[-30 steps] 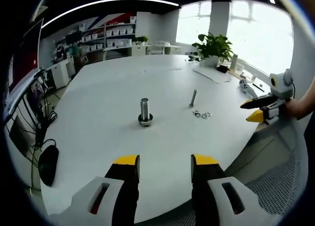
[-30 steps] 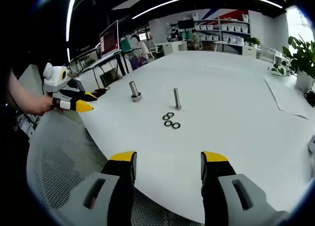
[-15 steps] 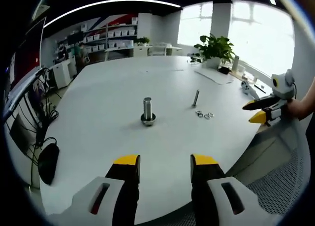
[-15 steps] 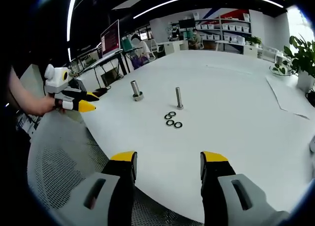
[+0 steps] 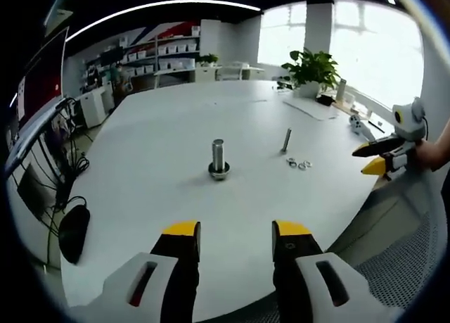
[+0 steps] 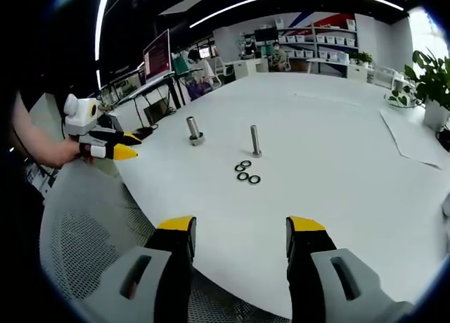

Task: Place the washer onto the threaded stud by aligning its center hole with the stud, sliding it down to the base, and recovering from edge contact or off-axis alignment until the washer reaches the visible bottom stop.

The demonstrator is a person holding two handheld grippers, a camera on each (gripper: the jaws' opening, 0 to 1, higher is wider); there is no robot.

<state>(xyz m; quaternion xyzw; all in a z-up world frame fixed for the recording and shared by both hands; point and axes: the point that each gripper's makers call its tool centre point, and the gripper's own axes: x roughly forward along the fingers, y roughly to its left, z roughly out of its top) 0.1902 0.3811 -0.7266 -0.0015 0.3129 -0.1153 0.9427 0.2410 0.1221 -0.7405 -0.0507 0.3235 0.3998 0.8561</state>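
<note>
On the white table a thick threaded stud stands upright on a round base. A thinner stud stands to its right, with three loose washers lying flat beside it. My left gripper hangs open and empty above the near table edge, well short of both studs. In the right gripper view the thin stud stands just behind the washers, and the thick stud is further left. My right gripper is open, empty, and back from the washers.
A mesh chair seat lies below the table edge. A potted plant and paper sheets sit at the far side. A dark rounded object lies at the table's left edge. Each gripper appears in the other's view, held by a hand off the table.
The left gripper's camera has shifted a little, so the studs and washers sit slightly lower and further right in its view. The right gripper view is almost unchanged.
</note>
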